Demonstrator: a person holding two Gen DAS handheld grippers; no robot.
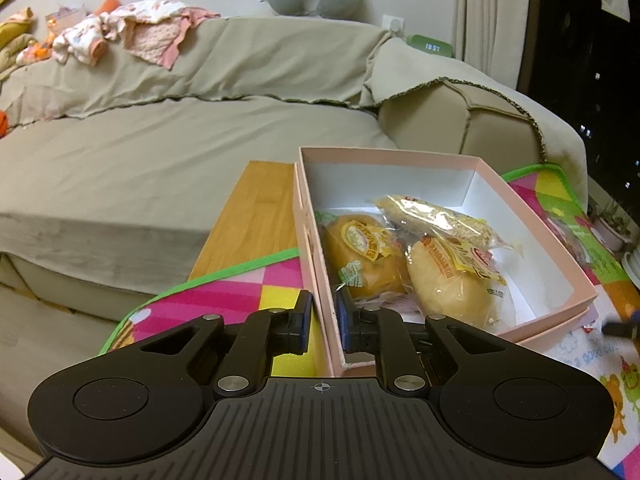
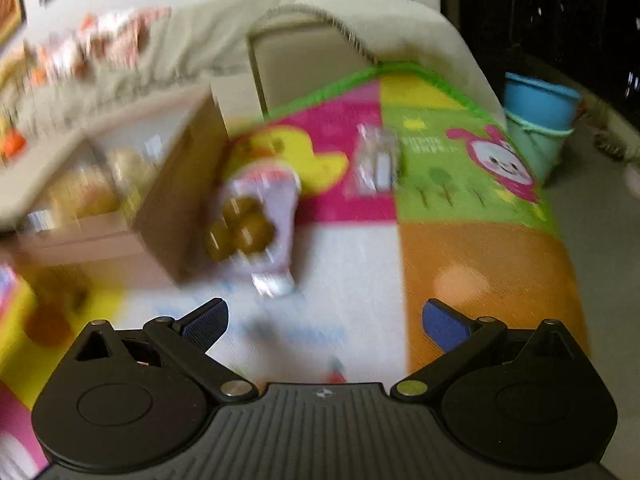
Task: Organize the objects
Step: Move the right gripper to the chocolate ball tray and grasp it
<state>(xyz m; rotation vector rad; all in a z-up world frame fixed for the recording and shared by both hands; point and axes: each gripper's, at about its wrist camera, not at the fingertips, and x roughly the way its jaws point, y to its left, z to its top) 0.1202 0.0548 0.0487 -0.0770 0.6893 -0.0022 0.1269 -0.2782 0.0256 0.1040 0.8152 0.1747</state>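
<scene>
Sofa (image 1: pixel 180 128) behind; play mat (image 2: pixel 460 208) on the floor. Pink box (image 1: pixel 532 220) stands on the mat, holding three wrapped breads (image 1: pixel 364 256). Left gripper (image 1: pixel 323 322) narrowed, clamped on the box's near wall, one pad each side. Right gripper (image 2: pixel 324 322) spread wide, holding nothing. Right view only, blurred: snack pouch (image 2: pixel 256 220) beside the box, clear packet (image 2: pixel 376 160) further off, both on the mat

Both wrist views look forward, low over the mat (image 2: pixel 360 248), sharing the pink box (image 1: pixel 532 216)
</scene>
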